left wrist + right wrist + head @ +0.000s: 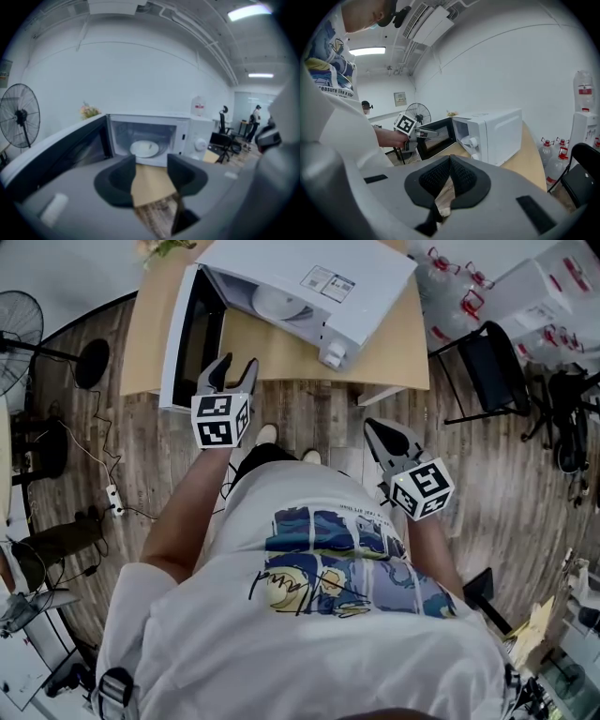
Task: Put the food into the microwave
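The white box-shaped microwave (314, 282) stood door-open near the tan wooden surface's (398, 352) front edge; the left tool (237, 364) gaped wide and empty, and the right tool (375, 427) was pinched closed.

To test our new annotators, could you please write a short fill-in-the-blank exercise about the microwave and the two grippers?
1. The door of the microwave is ___.
2. The jaws of the left gripper stand ___, with nothing between them.
3. The jaws of the right gripper are ___, holding nothing.
4. The ___ gripper is nearer the door.
Missing words: open; apart; together; left.
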Action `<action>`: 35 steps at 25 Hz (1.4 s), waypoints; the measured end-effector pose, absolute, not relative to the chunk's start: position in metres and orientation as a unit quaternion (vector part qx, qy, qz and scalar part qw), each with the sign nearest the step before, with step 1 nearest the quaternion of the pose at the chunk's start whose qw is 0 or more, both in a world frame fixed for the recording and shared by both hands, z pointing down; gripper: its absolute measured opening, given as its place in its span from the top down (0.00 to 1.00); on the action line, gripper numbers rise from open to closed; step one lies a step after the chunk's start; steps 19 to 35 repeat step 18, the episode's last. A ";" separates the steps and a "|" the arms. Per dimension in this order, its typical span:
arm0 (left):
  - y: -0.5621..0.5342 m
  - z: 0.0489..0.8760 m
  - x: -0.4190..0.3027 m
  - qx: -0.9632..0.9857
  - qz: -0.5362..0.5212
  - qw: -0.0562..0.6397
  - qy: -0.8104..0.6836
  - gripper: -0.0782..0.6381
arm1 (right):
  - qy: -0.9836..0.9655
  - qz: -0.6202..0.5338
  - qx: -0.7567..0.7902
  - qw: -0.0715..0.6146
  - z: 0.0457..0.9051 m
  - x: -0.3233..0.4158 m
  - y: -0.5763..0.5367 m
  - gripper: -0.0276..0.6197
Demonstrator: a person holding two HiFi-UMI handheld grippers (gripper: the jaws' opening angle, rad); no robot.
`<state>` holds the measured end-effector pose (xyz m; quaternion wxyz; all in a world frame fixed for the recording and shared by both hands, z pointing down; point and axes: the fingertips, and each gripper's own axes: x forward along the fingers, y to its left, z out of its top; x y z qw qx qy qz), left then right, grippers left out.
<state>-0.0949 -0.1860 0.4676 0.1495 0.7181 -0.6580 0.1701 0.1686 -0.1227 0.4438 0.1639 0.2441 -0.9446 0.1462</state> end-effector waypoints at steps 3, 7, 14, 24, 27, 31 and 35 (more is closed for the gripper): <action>-0.180 0.471 -0.092 0.719 0.172 0.154 -0.655 0.59 | -0.945 0.149 0.240 0.165 0.448 0.166 -0.122 0.95; -0.174 0.473 -0.089 0.722 0.175 0.155 -0.651 0.59 | -0.946 0.151 0.234 0.166 0.452 0.162 -0.121 0.95; -0.174 0.471 -0.088 0.724 0.179 0.153 -0.649 0.59 | -0.947 0.153 0.228 0.168 0.454 0.157 -0.122 0.95; -0.177 0.473 -0.086 0.726 0.178 0.150 -0.647 0.59 | -0.947 0.154 0.224 0.171 0.459 0.156 -0.126 0.95; -0.177 0.473 -0.086 0.726 0.178 0.150 -0.647 0.59 | -0.947 0.154 0.224 0.171 0.459 0.156 -0.126 0.95; -0.177 0.473 -0.086 0.726 0.178 0.150 -0.647 0.59 | -0.947 0.154 0.224 0.171 0.459 0.156 -0.126 0.95; -0.177 0.473 -0.086 0.726 0.178 0.150 -0.647 0.59 | -0.947 0.154 0.224 0.171 0.459 0.156 -0.126 0.95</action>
